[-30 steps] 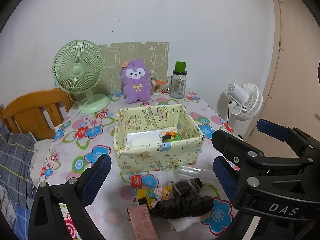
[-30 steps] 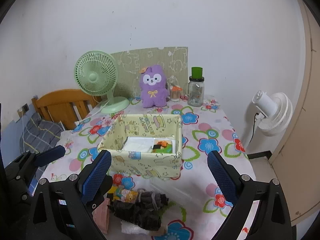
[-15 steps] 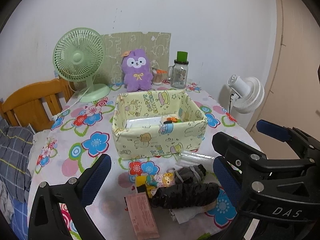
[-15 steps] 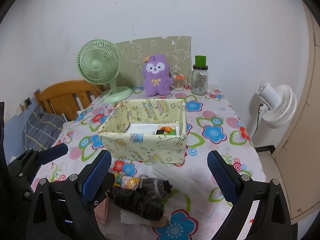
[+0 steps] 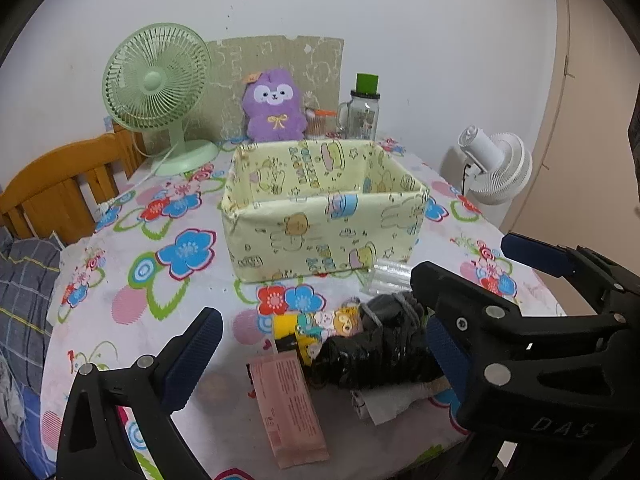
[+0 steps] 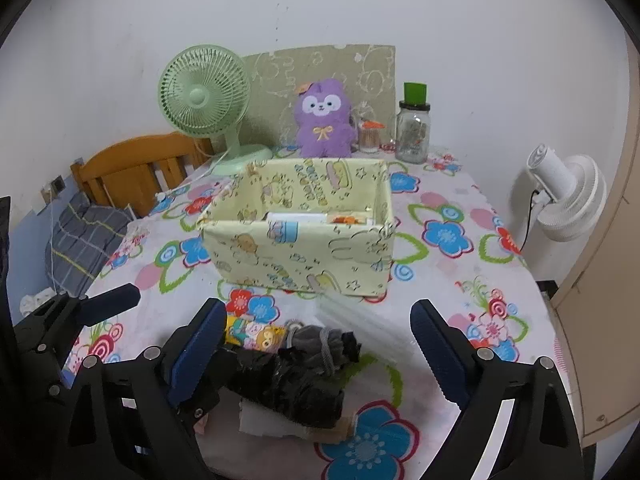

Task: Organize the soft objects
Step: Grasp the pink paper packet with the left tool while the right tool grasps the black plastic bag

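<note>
The socks, a dark bundle, lie at lower centre of both frames on the bench, touching a cartoon pack and a pink packet. Above them, mid-frame, stands the yellow box. The left tool is wide open and holds nothing. The right tool is also wide open and empty, both above the socks.

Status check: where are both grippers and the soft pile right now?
Left gripper open, right gripper open, both empty above the table. Black bundle and cartoon socks lie before the fabric bin. Path clear.
</note>
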`<state>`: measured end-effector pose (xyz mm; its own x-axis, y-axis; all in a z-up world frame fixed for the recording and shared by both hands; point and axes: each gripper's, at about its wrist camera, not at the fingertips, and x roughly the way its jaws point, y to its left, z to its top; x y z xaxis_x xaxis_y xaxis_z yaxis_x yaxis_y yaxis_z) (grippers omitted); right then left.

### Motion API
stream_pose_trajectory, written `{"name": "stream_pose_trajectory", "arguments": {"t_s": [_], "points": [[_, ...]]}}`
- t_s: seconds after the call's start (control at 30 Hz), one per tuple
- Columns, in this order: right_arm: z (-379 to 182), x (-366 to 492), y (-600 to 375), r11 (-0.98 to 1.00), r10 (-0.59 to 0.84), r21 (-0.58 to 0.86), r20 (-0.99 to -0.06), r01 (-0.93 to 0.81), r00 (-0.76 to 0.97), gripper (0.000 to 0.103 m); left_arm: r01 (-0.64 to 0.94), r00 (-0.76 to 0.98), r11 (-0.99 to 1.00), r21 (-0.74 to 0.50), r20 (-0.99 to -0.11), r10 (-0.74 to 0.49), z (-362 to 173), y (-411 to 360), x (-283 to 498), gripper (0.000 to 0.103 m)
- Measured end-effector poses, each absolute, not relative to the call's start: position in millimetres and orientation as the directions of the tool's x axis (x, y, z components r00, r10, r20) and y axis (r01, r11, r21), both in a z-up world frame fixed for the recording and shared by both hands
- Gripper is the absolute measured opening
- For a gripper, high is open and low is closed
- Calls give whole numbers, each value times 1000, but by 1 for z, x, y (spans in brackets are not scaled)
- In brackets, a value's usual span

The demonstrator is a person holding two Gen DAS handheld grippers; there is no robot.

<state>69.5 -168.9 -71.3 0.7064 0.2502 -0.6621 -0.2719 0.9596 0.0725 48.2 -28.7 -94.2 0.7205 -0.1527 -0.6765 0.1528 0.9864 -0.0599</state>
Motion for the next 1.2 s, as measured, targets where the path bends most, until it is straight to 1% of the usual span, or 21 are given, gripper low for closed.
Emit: {"name": "stream_pose_trajectory", "arguments": {"t_s": [0.17, 0.6, 0.87, 1.2], "points": [[-83, 66, -164, 960, 235, 45, -670, -278, 705, 94, 160, 699, 986, -47, -700, -146, -108, -27, 47, 103], [-110, 64, -151, 955, 226, 28, -713, -294, 664, 94, 152, 649, 986, -67, -745, -151, -135, -19, 43, 103], [-123, 66, -141, 945, 236, 24, -742, -326, 627, 94, 110, 626, 993, -49, -773, -108, -150, -11, 46, 102], [-142, 74, -136, 943, 233, 39, -784, -330, 576, 94, 91, 583, 995, -47, -807, -92, -170, -9, 54, 102]]}}
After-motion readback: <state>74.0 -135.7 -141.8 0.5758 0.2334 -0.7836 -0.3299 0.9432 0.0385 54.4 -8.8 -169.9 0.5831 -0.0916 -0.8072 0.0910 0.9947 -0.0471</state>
